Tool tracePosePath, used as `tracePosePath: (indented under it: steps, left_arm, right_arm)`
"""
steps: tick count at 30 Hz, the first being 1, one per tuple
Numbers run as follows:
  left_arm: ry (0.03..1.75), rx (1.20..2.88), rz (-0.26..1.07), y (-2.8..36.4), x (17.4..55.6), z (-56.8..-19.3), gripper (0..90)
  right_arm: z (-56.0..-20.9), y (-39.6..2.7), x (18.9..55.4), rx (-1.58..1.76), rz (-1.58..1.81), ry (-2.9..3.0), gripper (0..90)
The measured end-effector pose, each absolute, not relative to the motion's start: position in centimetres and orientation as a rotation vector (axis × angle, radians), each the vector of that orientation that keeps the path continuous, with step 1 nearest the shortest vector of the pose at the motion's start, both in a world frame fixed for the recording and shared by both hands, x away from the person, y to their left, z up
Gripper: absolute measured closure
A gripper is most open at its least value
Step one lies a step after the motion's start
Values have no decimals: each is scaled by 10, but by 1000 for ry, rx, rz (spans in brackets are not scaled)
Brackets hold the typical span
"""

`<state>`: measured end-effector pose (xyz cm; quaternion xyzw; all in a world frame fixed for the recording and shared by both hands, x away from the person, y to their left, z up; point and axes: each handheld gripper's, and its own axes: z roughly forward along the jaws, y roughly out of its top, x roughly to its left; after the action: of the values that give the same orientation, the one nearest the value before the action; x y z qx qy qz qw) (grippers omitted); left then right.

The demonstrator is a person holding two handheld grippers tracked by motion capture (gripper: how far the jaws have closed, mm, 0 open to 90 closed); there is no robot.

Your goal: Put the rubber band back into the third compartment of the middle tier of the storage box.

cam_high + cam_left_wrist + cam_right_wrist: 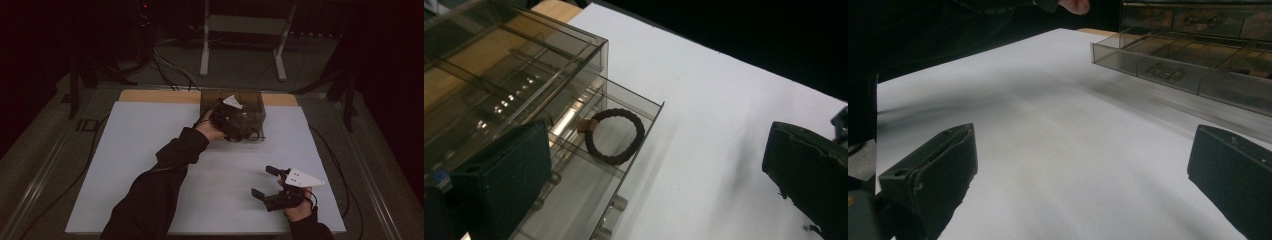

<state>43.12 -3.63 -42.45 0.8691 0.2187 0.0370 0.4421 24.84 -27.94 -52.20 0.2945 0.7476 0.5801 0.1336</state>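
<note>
Fingers (499,185) of left gripper (235,122) spread wide beside open drawer (624,150), upper centre; hair tie (615,136) lying inside, unheld. Right gripper (267,185) spread, idle lower right. Drawer left to shut, seemingly.

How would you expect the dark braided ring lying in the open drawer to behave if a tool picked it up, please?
The braided ring looks like a hair tie, so probably soft and floppy, sagging once lifted. It seems thin and very light. Lying flat in the clear drawer, it is unlikely to roll.
</note>
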Motion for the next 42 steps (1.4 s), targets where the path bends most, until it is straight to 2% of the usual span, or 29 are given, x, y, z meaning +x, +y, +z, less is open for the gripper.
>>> tracePosePath:
  steps: [16, 42]
  left_arm:
    - [485, 2100, 112, 8, 418, -408, 3]
    - [532, 2084, 145, 85, 386, -416, 2]
  right_arm:
    - [-523, -277, 250, 857, 1679, 2174, 0]
    - [-523, -275, 250, 853, 1669, 2181, 0]
